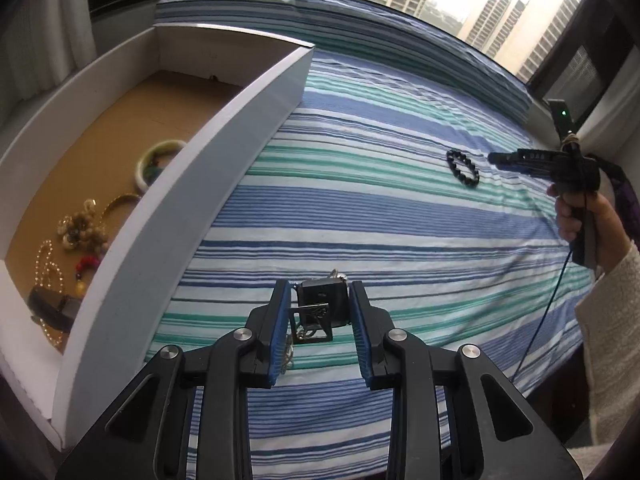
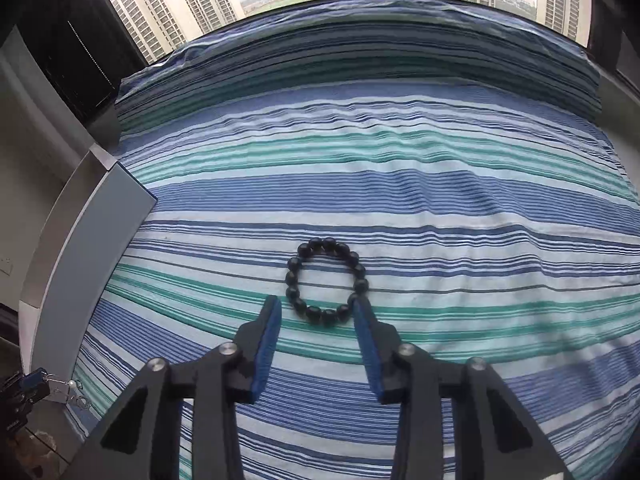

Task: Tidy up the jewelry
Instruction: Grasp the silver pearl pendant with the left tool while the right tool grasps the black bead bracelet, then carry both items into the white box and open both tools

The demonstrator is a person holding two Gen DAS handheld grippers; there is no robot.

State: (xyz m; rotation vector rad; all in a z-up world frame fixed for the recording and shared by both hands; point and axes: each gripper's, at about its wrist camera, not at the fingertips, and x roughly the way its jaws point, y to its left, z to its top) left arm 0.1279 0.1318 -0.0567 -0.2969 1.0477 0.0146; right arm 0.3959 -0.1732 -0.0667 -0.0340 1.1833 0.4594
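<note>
On the left, box: a white cardboard box [image 1: 224, 120] with a brown floor sits on the striped bedspread [image 1: 400, 216]; a pale bangle [image 1: 158, 152], gold chains and a beaded cluster [image 1: 82, 228] already lie inside.
Left gripper: the left gripper [image 1: 318, 300] has its blue pads pinching a small dark square charm [image 1: 322, 300] with silver chain trailing beneath, lifted just above the cloth and beside the box wall.
Advice for the left: I'd carry it over the wall high enough that the dangling chain clears the rim, and let go only above bare floor.
Middle, bracelet: a black bead bracelet [image 2: 327, 282] lies flat on the bedspread, well apart from the box.
Right gripper: the right gripper [image 2: 316, 308] is spread wide, empty, tips flanking the near arc of beads.
Advice for the right: lower onto one side of the ring and close across the beads, not the hollow.
</note>
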